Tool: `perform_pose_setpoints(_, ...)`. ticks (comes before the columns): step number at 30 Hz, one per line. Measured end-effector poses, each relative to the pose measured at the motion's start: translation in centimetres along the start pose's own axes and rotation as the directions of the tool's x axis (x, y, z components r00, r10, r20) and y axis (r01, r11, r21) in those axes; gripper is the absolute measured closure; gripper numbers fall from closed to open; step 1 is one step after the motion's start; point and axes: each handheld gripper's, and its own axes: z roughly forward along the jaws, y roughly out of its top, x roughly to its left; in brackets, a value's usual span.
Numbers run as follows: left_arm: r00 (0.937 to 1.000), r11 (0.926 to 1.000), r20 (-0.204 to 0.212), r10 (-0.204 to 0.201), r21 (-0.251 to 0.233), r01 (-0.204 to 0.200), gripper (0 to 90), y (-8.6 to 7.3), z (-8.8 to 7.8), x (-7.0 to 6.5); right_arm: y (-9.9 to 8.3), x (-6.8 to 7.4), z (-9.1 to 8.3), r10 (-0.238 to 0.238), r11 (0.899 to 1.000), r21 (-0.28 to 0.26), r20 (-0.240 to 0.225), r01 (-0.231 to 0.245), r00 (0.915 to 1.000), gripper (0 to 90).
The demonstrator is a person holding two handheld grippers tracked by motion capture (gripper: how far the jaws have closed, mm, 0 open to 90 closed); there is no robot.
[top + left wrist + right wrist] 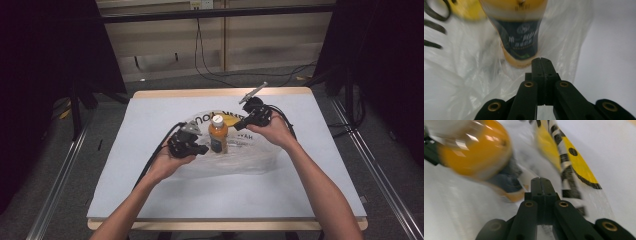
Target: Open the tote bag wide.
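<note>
orange bottle (pixel 218 133) stands between both closed claws.

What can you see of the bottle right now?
The bottle stands upright on the clear plastic bag near the table's middle. It has a white cap, orange contents and a dark label with pale print around its lower half. It looks like plastic, closed and full. The left tongs and right tongs sit on either side, both shut and close to it; neither grips it. Whether the bag wraps around it is unclear.

Bottle (pixel 520 37) label, bag (pixel 235 160) print: illegible.
</note>
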Motion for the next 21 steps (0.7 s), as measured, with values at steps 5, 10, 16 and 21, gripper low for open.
perform_pose_setpoints(5, 0.9989, 0.9988, -0.011, -0.046, 0.019, 0.046, 90.0, -1.0, 2.0, 0.6, -0.1, -0.6, 2.9, 0.001, 0.994, 0.106, -0.025, 0.001, 0.9997, 90.0)
perform_pose_setpoints(10, 0.9988, 0.997, -0.023, -0.043, 0.063, 0.044, 90.0, -1.4, 2.7, 0.9, -0.1, -0.6, 4.2, -0.004, 0.988, 0.151, -0.052, 0.012, 0.9986, 90.0)
perform_pose_setpoints(16, 0.9997, 0.9976, 0.003, -0.024, 0.065, 0.024, 90.0, -1.5, 3.4, 0.1, -0.1, -0.2, 4.9, -0.012, 0.978, 0.205, -0.088, 0.03, 0.9961, 90.0)
perform_pose_setpoints(21, 0.9987, 0.9989, 0.045, -0.023, 0.043, 0.021, 90.0, -2.1, 3.6, -1.3, 0.3, -0.5, 6.6, 0.004, 0.97, 0.242, -0.096, 0.02, 0.9954, 90.0)
